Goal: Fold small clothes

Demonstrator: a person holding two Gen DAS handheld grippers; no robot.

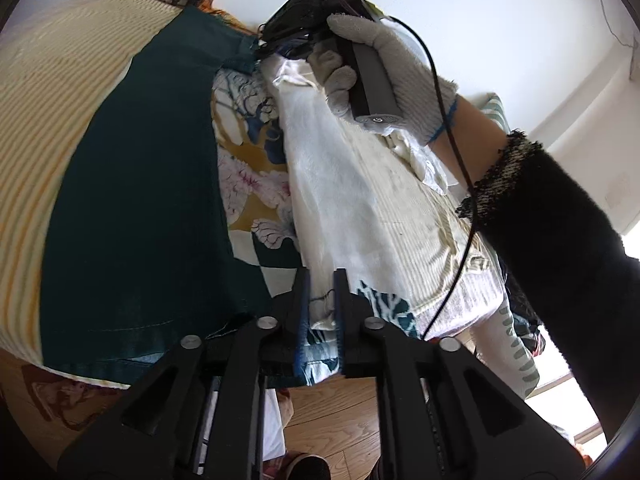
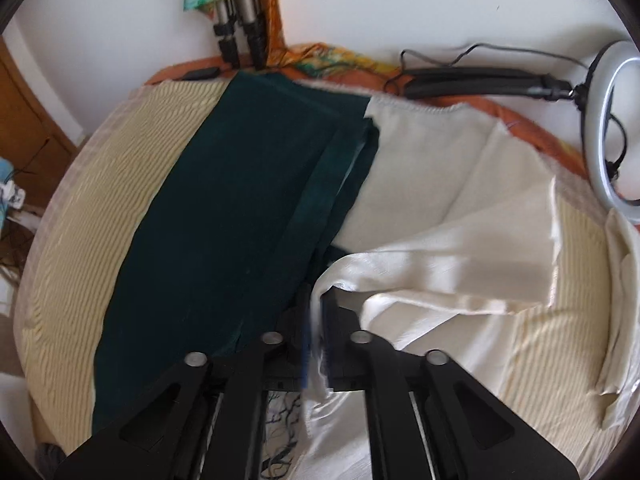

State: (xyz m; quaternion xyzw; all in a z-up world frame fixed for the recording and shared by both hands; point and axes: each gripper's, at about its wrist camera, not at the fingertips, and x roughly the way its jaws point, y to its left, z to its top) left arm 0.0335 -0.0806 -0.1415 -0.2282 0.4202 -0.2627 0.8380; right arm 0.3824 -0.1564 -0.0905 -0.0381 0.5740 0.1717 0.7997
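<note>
A printed scarf-like cloth (image 1: 256, 168), cream on its back with blue, gold and pink pattern on its face, is stretched in the air between both grippers. My left gripper (image 1: 320, 300) is shut on its near corner. My right gripper (image 1: 272, 46), held by a gloved hand (image 1: 376, 64), pinches the far corner. In the right wrist view my right gripper (image 2: 318, 320) is shut on the cream edge of the cloth (image 2: 432, 264). A dark green cloth (image 2: 240, 220) lies flat on the striped bed cover (image 2: 104, 216); it also shows in the left wrist view (image 1: 140, 200).
A cream cloth (image 2: 432, 148) lies spread on the bed to the right of the green one. A ring light (image 2: 612, 128) on a black arm and tripod legs (image 2: 240, 12) stand by the white wall. Wooden floor (image 1: 340, 420) shows below the bed edge.
</note>
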